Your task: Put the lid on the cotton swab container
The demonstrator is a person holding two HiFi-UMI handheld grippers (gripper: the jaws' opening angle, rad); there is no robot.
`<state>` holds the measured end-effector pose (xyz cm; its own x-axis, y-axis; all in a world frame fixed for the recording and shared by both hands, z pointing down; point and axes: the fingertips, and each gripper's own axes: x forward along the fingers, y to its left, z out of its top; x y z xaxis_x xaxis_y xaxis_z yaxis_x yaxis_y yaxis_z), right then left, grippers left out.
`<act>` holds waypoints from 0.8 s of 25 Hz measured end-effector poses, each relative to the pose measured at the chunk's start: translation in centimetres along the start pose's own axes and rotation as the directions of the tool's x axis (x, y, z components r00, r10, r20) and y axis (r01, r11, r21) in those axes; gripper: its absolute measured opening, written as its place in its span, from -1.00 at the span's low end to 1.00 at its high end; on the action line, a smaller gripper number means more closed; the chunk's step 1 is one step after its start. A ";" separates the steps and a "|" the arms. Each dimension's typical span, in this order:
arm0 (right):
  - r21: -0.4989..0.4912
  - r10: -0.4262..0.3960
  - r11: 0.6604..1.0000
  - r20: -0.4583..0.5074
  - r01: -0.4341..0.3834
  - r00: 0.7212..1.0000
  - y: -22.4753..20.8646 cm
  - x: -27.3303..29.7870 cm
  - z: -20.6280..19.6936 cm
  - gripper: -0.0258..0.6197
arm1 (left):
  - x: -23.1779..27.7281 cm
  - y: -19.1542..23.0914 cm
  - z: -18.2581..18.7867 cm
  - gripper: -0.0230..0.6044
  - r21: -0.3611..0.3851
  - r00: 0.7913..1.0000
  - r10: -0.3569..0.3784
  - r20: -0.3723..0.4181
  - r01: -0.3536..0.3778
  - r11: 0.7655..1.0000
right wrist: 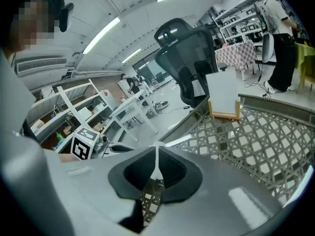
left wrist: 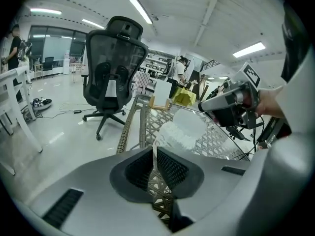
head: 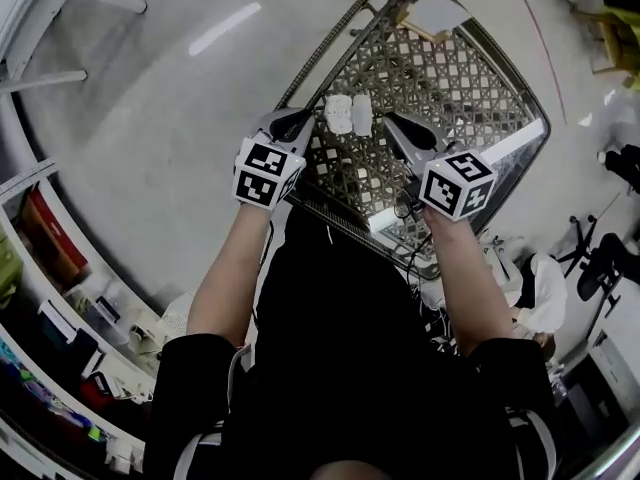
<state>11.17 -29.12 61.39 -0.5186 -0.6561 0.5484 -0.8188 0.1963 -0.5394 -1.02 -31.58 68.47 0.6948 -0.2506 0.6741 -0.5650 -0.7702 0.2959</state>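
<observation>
In the head view both grippers are held up over the lattice-top table (head: pixel 450 93). My left gripper (head: pixel 313 118) is shut on the rim of the clear cotton swab container (head: pixel 338 114). The white swabs inside the container (left wrist: pixel 181 130) show just past the jaws in the left gripper view. My right gripper (head: pixel 388 120) is shut on the thin edge of the clear lid (head: pixel 362 117), right beside the container. In the right gripper view the lid (right wrist: pixel 157 157) shows only as a thin pale strip between the pads. The right gripper (left wrist: pixel 230 102) faces the container closely.
A black office chair (left wrist: pixel 112 68) stands on the floor beyond the table's far end. A white board in a wooden frame (right wrist: pixel 222 95) stands on the table's far edge. Shelves (head: pixel 60 298) run along my left. White tables (right wrist: pixel 123 107) and a person (right wrist: pixel 279 33) are further off.
</observation>
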 end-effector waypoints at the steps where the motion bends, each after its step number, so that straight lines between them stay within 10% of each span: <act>1: 0.004 0.003 1.000 -0.009 -0.003 1.000 0.0 0.5 -0.4 -0.83 | 0.4 0.0 -0.3 -0.83 0.001 1.000 -0.005 -0.002 0.005 1.000; 20: -0.068 0.004 0.998 -0.084 -0.010 0.996 1.4 3.1 -2.0 -0.84 | 3.8 -4.4 -0.4 -0.83 0.007 0.990 -0.143 0.011 0.143 0.990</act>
<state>7.95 -29.47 63.60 -0.5410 -0.5915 0.5979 -0.8284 0.2521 -0.5002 3.94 -28.93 70.01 0.7733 -0.1444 0.6174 -0.4565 -0.8025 0.3842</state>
